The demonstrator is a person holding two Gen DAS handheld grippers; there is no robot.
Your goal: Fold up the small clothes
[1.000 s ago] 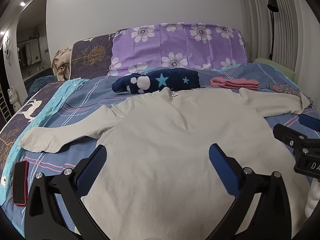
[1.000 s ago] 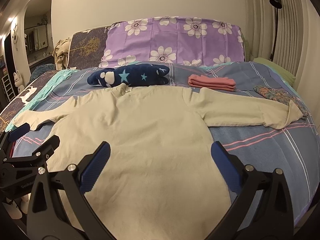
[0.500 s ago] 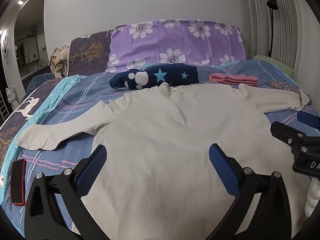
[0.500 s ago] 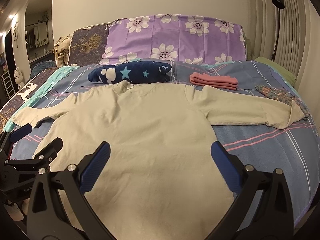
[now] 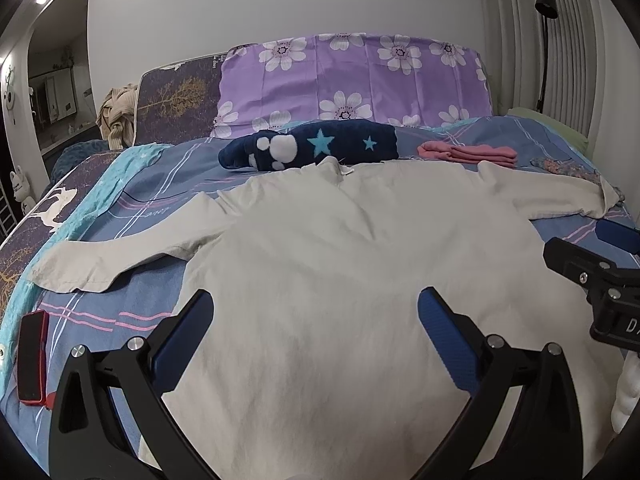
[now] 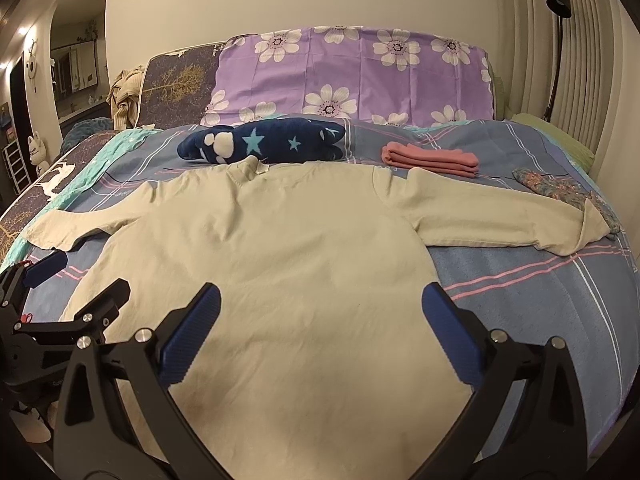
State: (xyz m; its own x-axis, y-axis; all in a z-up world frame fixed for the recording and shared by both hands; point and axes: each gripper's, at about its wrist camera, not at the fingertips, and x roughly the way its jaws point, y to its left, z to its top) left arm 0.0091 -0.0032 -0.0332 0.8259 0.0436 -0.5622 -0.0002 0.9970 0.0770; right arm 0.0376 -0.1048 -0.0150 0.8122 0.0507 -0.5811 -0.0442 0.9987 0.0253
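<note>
A cream shirt point(image 5: 320, 264) lies flat on the bed point(image 6: 540, 304), sleeves spread toward both side edges. The left gripper point(image 5: 314, 316) and right gripper point(image 6: 320, 308) hover over its hem, jaws wide apart, holding nothing. Bare sheet lies right of the shirt. A phone point(image 5: 32, 356) sits near the left edge. The hem is cut off below the grippers.

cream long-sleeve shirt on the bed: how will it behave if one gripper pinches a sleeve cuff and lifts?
Probably floppy: the cream long-sleeve shirt lies flat and creased, so it should drape and trail. Likely light, being thin cloth. The right cuff overlaps a patterned cloth and may drag it.
</note>
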